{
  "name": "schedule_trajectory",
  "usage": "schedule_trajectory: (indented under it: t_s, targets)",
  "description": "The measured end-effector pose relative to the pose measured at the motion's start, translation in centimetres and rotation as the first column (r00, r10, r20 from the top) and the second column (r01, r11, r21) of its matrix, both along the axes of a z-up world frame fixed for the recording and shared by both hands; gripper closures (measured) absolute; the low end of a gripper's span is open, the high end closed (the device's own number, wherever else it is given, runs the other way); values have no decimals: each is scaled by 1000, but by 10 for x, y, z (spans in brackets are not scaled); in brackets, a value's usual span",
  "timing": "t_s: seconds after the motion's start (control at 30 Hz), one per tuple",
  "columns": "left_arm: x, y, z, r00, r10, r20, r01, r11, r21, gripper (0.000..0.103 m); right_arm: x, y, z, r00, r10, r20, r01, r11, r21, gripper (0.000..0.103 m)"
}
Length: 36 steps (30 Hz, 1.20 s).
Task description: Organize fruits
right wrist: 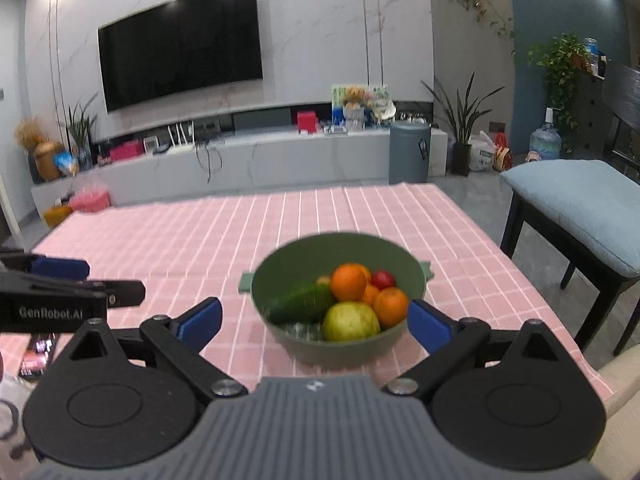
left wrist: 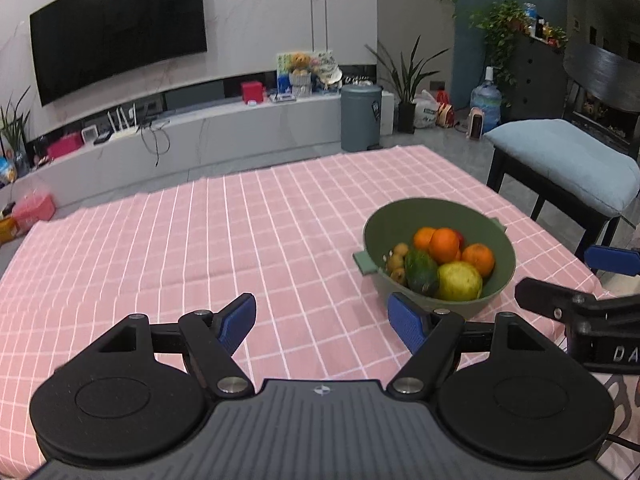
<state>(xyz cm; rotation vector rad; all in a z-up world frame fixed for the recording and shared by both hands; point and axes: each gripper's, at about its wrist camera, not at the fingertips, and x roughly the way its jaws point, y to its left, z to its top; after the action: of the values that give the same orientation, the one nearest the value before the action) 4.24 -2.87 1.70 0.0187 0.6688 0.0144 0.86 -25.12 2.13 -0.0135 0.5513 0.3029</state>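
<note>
Small brown fruits (left wrist: 398, 260) beside the cucumber (left wrist: 421, 273) are seen only from the left wrist; a red fruit (right wrist: 383, 279) shows clearly only from the right. The green bowl (right wrist: 304, 258) on the pink tabletop (left wrist: 240, 232) is noted right of the left tool (left wrist: 322, 322) and just ahead of the right tool (right wrist: 316, 320), partly between its fingers. Both tools are spread wide, nothing gripped.

- One green bowl (right wrist: 337, 346) stands on my worktop (right wrist: 224, 232).
- Oranges (right wrist: 349, 282) in it – I count three clearly, and a fourth sliver of orange may be another; I cannot tell.
- One dark green cucumber (right wrist: 302, 304).
- One yellow-green round fruit (right wrist: 350, 321) at the front.
- One small red fruit (right wrist: 383, 279) at the back.
- Small brown fruits (left wrist: 400, 249) at the bowl's side – at least three, the rest half hidden.
- Two hand-held grippers: my left (left wrist: 322, 322) and my right (right wrist: 316, 320).
</note>
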Motion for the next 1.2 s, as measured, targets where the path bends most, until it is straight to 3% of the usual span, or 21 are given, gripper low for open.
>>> schedule_trajectory:
  t_s: [1.2]
  targets:
    - [-8, 11, -4, 999, 29, -25, -29, 999, -23, 15, 0, 1, 0, 1000, -9, -14, 9, 1000, -6, 8]
